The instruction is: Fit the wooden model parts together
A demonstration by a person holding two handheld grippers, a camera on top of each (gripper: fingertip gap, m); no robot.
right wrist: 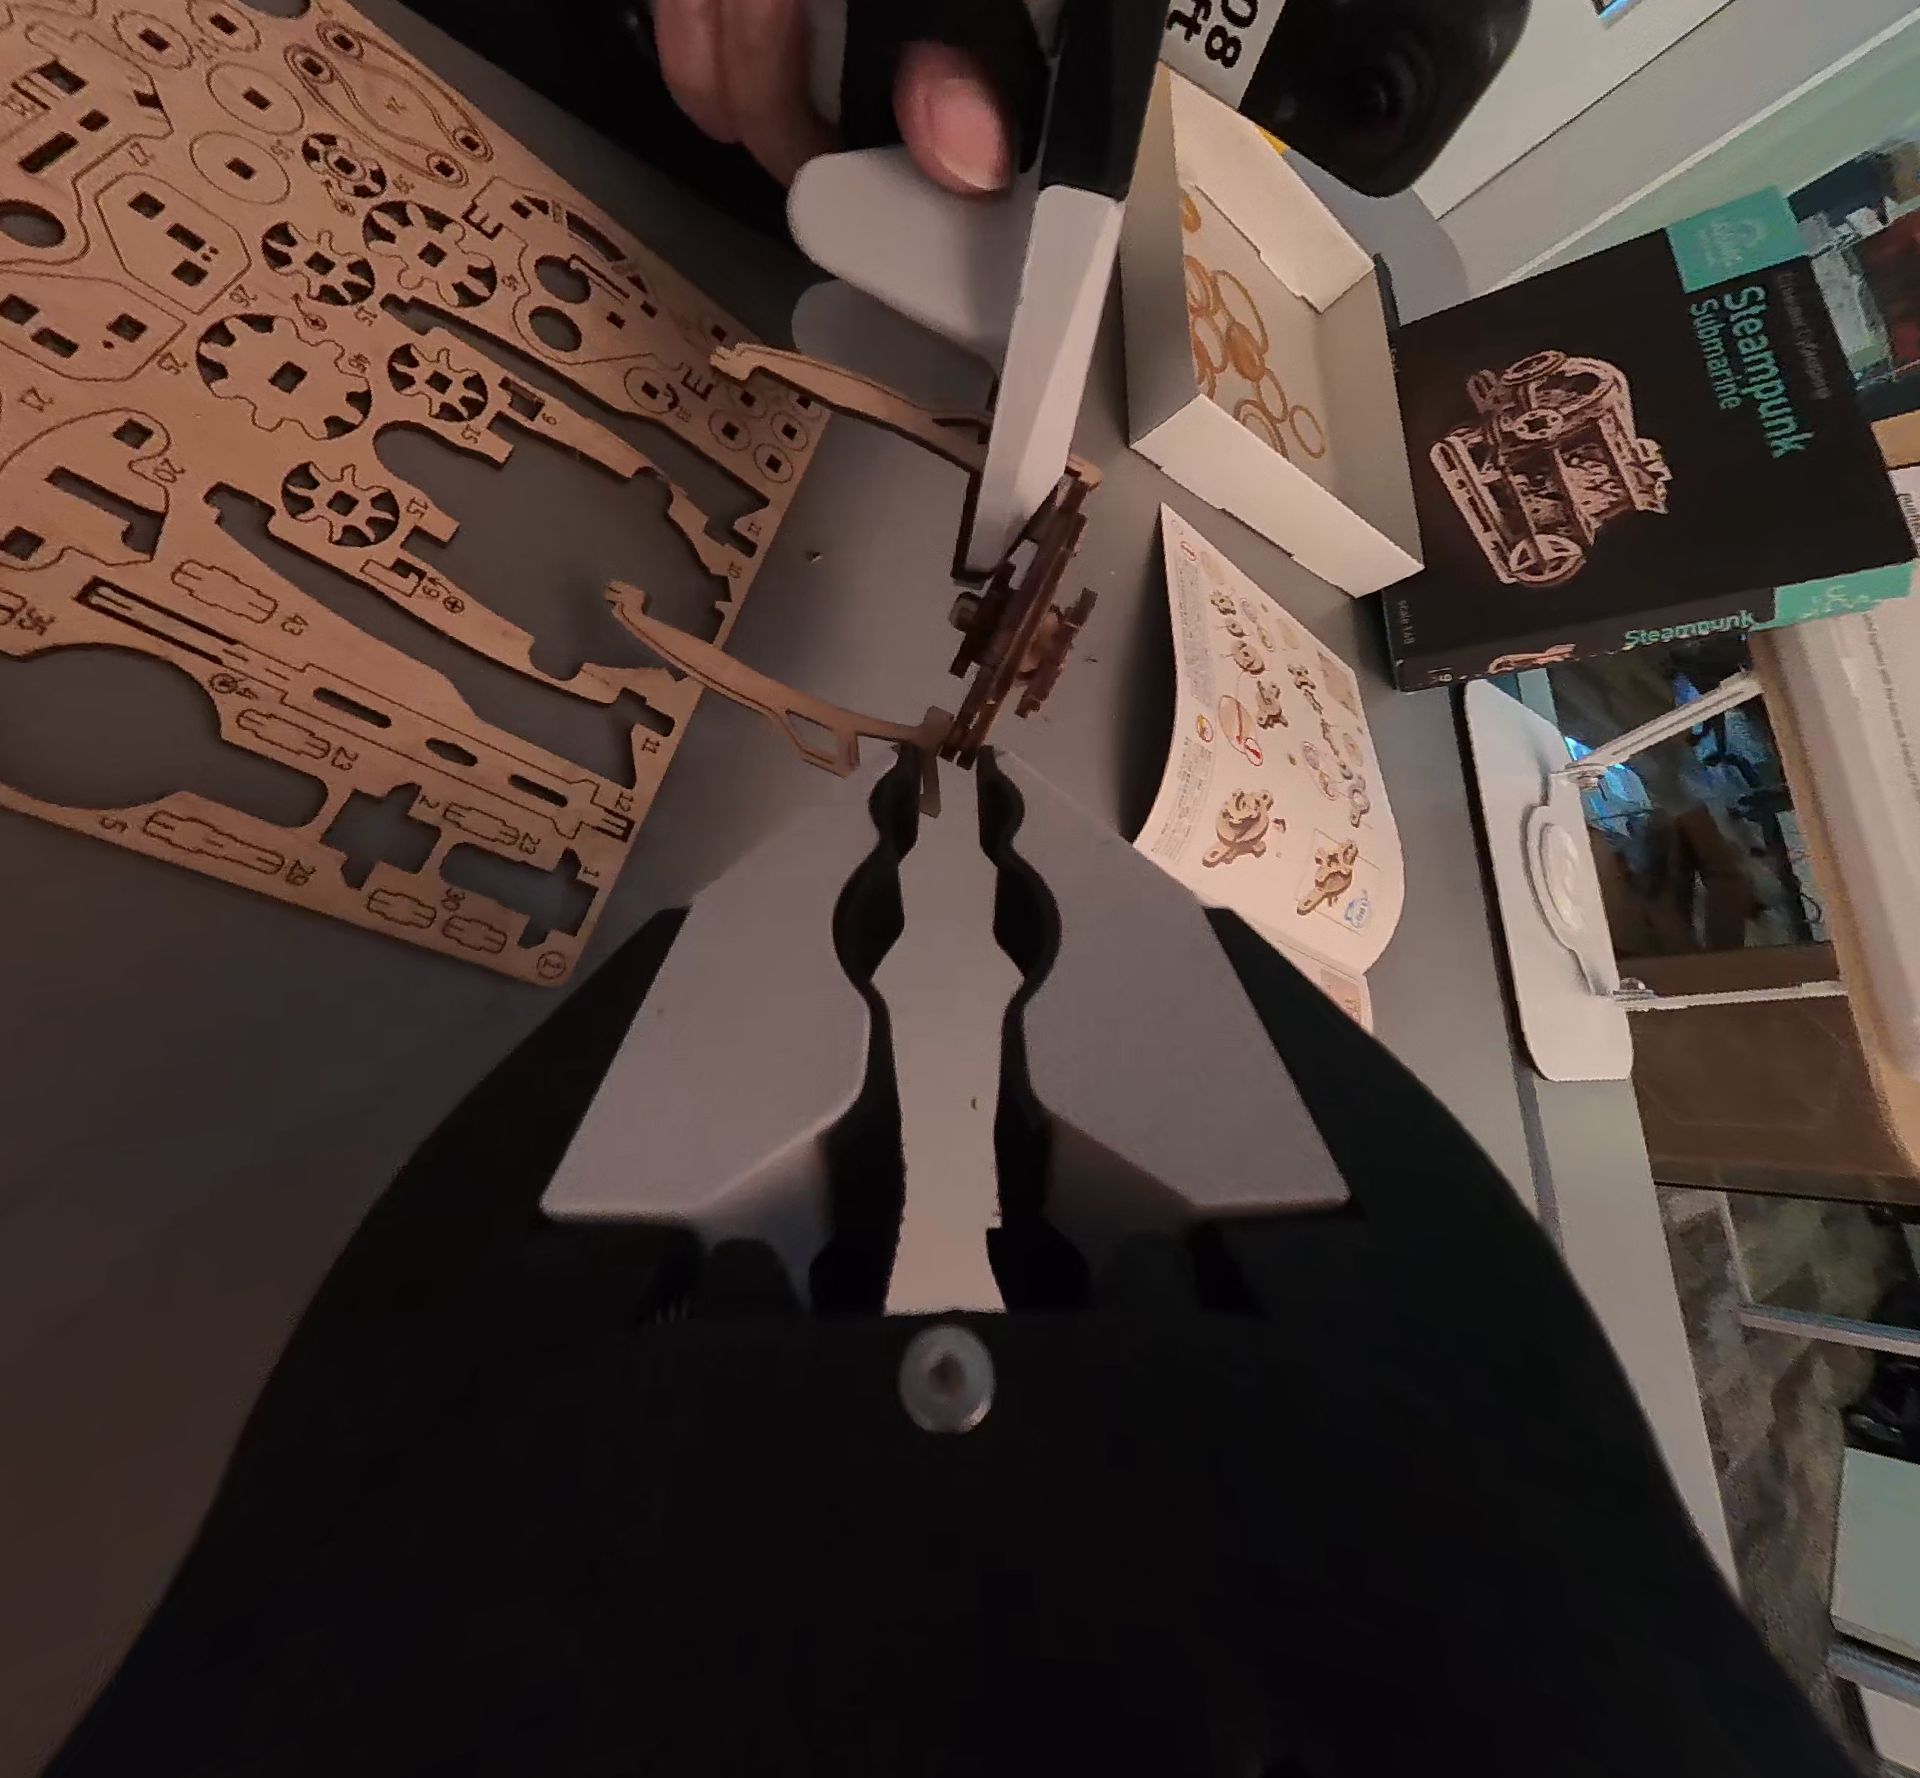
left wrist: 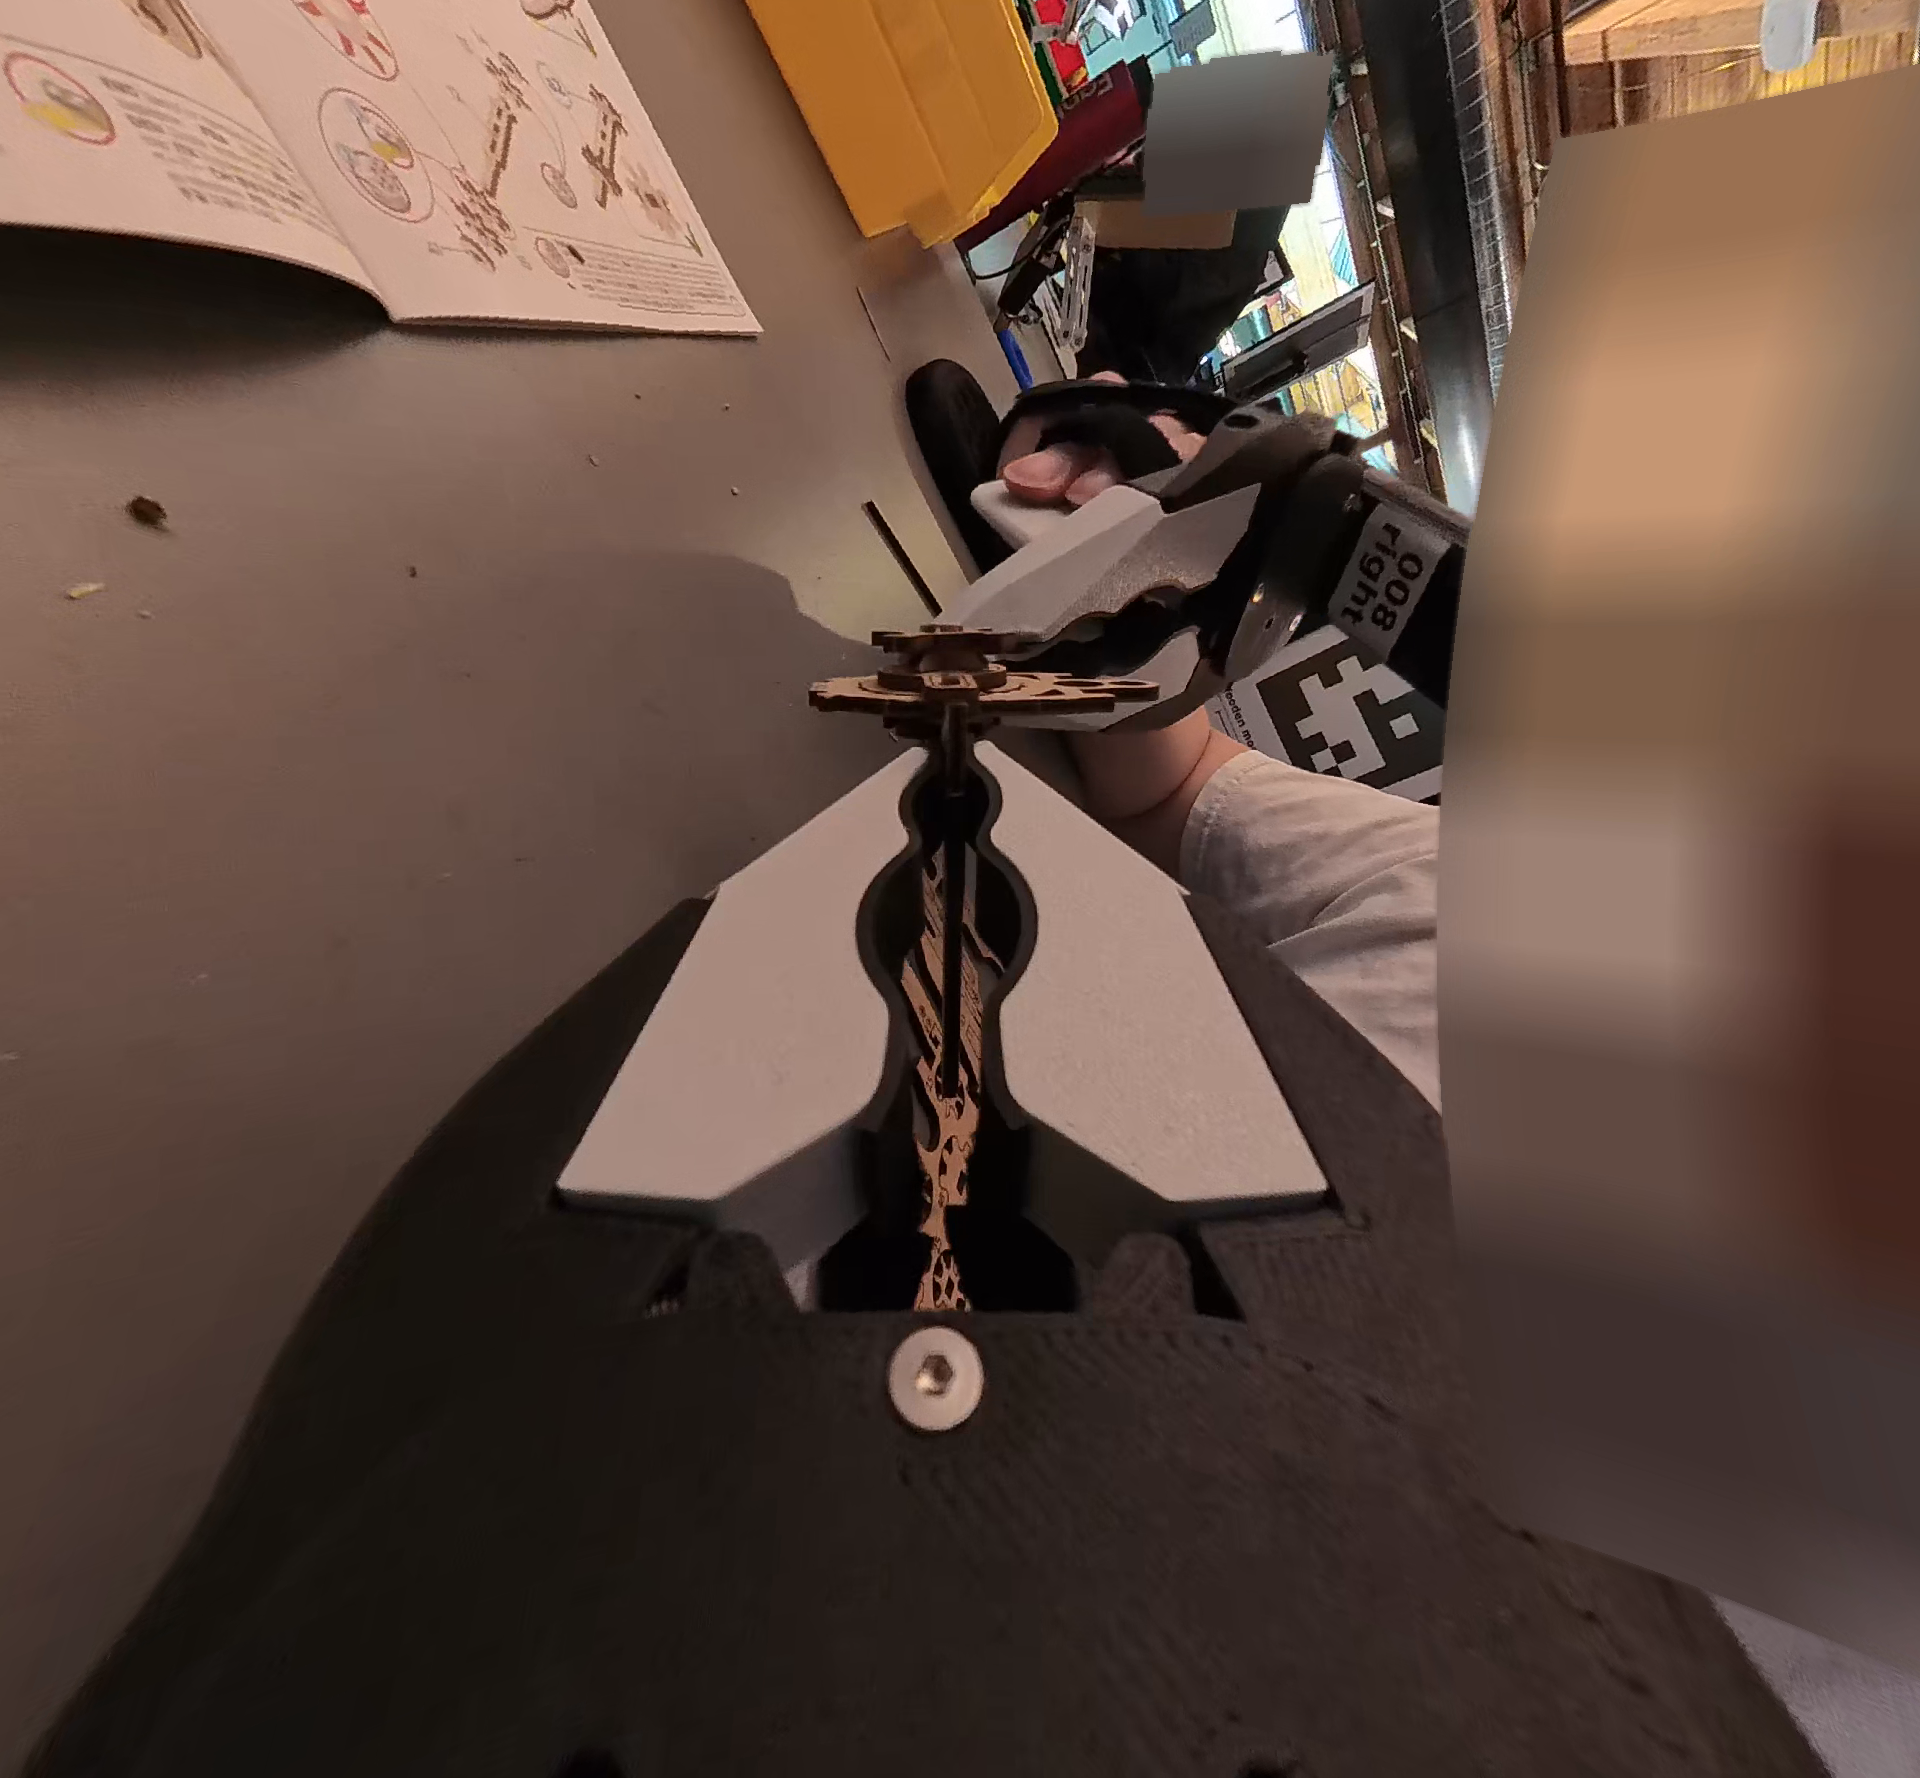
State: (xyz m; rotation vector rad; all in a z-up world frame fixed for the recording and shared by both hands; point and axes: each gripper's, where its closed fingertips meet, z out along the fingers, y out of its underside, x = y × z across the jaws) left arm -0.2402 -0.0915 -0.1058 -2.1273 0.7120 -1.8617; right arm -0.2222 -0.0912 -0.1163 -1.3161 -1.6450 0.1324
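A dull grey tabletop [right wrist: 260, 1053] fills both views, flecked with small crumbs of wood at the left of the left wrist view. At the upper left of the right wrist view lies a flat laser-cut plywood sheet [right wrist: 312, 440] with many parts already punched out. At the right of that frame sit an open white cardboard tray of rubber rings [right wrist: 1262, 357], a dark printed kit box [right wrist: 1652, 440] and an open illustrated instruction booklet [right wrist: 1273, 752] — the booklet also shows at the upper left of the left wrist view, beside stacked yellow plastic bins [left wrist: 894, 35]. Behind them are wood-panelled walls and cluttered shelving.

The small brown wooden gear assembly [left wrist: 977, 684] hangs above the table at frame centre, between the two tools. The left gripper [left wrist: 948, 772] is clenched on a thin wooden strut that runs edge-on between its fingers. The right gripper [right wrist: 940, 772] is pinched on the assembly's lower edge, its grey fingers nearly meeting at the tips.
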